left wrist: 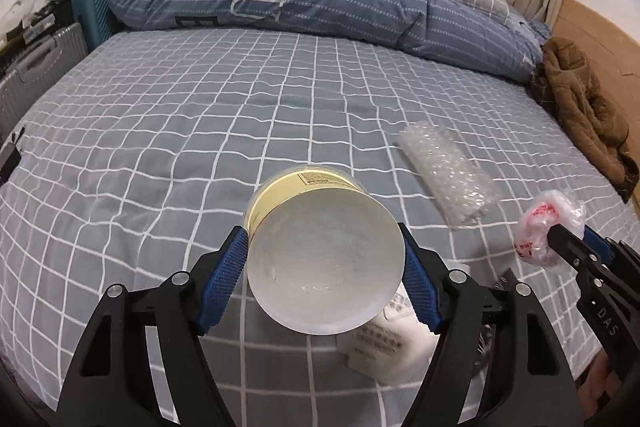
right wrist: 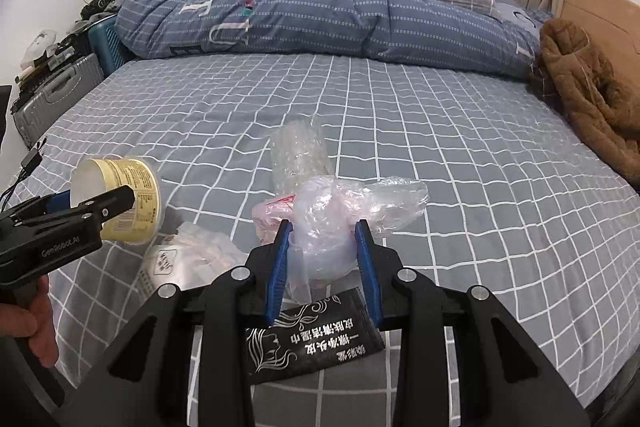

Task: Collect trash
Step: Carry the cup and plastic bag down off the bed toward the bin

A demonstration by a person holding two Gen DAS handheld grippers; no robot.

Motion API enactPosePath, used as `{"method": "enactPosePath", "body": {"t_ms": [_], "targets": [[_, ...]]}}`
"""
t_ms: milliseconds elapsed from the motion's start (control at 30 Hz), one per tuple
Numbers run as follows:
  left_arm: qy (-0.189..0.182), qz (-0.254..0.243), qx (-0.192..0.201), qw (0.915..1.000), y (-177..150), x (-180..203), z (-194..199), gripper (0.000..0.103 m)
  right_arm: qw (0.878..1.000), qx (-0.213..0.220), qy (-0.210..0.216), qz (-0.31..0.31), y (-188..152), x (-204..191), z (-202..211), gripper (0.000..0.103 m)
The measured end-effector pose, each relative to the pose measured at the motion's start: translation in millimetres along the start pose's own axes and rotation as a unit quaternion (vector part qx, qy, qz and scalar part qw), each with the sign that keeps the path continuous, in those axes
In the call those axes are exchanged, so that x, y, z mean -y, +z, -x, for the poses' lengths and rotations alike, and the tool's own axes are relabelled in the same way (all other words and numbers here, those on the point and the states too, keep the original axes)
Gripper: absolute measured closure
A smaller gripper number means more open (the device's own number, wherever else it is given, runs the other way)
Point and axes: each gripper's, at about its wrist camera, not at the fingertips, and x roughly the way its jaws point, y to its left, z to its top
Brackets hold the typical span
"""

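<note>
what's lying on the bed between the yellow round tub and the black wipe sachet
A white printed plastic packet lies on the checked sheet between the yellow tub and the black sachet, in the right wrist view.

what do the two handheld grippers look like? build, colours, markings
Both match: black plastic frames with cut-out slots, silver round bolts at the pivots, blue textured pads on the fingers. Left gripper reads "GenRobot.AI" in white on its side, seen from the right wrist. Right gripper shows white letters "DAS". No cables or sleeves visible.

The left gripper (left wrist: 325, 277) holds a yellow tub (left wrist: 320, 247) between its blue pads, above the checked bed (left wrist: 160, 115). To its right lies a bubble wrap roll (left wrist: 448, 175). Further right, the right gripper (left wrist: 560, 235) clamps a crumpled plastic bag (left wrist: 544, 223).
</note>
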Motion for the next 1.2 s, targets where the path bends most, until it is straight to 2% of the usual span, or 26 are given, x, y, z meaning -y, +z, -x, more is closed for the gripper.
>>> {"method": "enactPosePath", "body": {"t_ms": [567, 1200], "targets": [[-0.012, -0.01, 0.012, 0.9998, -35.3, 17.2, 48.4, 0.031, 1.0, 0.022, 0.017, -0.003, -14.1, -12.0, 51.4, 0.072], [-0.017, -0.013, 0.026, 0.9994, -75.9, 35.7, 86.0, 0.031, 1.0, 0.011, 0.01, 0.005, -49.8, -10.4, 81.8, 0.072]]}}
